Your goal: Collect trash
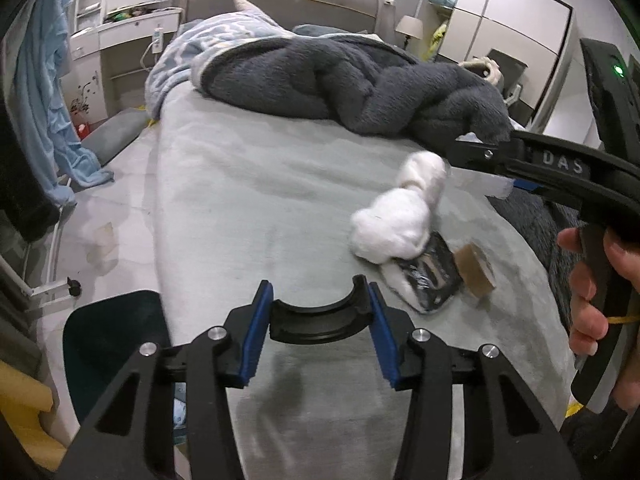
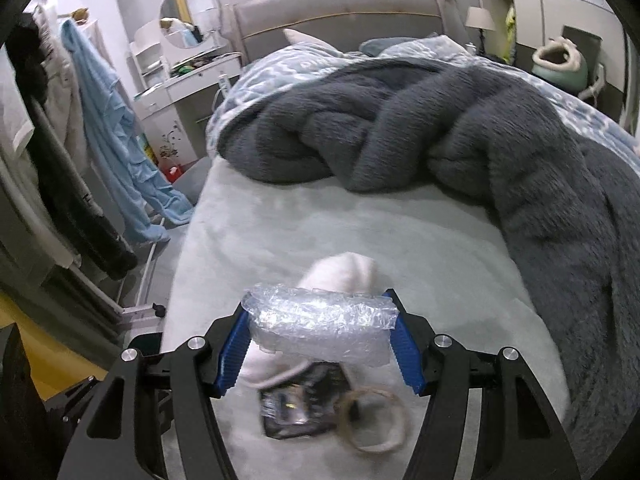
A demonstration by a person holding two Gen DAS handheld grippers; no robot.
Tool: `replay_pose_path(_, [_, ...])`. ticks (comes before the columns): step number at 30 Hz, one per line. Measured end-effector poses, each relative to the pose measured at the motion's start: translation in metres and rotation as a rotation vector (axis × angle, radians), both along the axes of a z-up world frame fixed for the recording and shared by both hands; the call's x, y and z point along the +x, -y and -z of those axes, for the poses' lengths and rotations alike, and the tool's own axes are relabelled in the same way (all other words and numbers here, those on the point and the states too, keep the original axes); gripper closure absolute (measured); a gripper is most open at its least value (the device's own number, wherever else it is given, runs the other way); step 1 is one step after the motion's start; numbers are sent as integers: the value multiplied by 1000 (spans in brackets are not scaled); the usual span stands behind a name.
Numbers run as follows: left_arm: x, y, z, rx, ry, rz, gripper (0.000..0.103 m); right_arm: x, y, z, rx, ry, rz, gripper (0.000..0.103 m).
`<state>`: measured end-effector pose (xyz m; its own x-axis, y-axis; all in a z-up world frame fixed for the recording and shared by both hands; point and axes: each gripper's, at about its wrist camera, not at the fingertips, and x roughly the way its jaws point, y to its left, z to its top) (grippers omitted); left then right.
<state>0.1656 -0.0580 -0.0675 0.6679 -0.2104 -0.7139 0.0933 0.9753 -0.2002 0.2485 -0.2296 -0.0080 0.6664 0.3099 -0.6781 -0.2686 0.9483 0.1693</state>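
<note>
My right gripper (image 2: 320, 322) is shut on a wad of clear bubble wrap (image 2: 320, 328) and holds it above the bed; the wrap also shows faintly in the left wrist view (image 1: 486, 182), under the right gripper's arm. Below it on the grey-green sheet lie a white sock-like bundle (image 1: 394, 216), a dark foil wrapper (image 1: 430, 276) and a brown cardboard tape ring (image 1: 476, 270). The right wrist view shows the bundle (image 2: 344, 272), the wrapper (image 2: 298, 404) and the ring (image 2: 374, 420). My left gripper (image 1: 320, 306) is open and empty, low over the sheet, left of the trash.
A dark grey fluffy blanket (image 1: 360, 84) is heaped across the head of the bed and runs down its right side (image 2: 580, 240). A dark bin or bag (image 1: 112, 344) stands on the floor at the bed's left edge. A clothes rack with a blue garment (image 2: 116, 136) stands left.
</note>
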Motion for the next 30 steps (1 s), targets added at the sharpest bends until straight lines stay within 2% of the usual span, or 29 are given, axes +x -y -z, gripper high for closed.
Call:
replay_pose_path(12, [-2,-74,4,-11,-52,-128,53,-9,-74,-11,6,2,-141,39])
replay_pose_path(19, [-4,-118,21,-14,-129,-202,53,-15,-121,-11,16,-12,-224,39])
replay_pose_path(30, [-12,-179,55,-22,-250,-272,53,-29,-193,11,9,-80,-352,39])
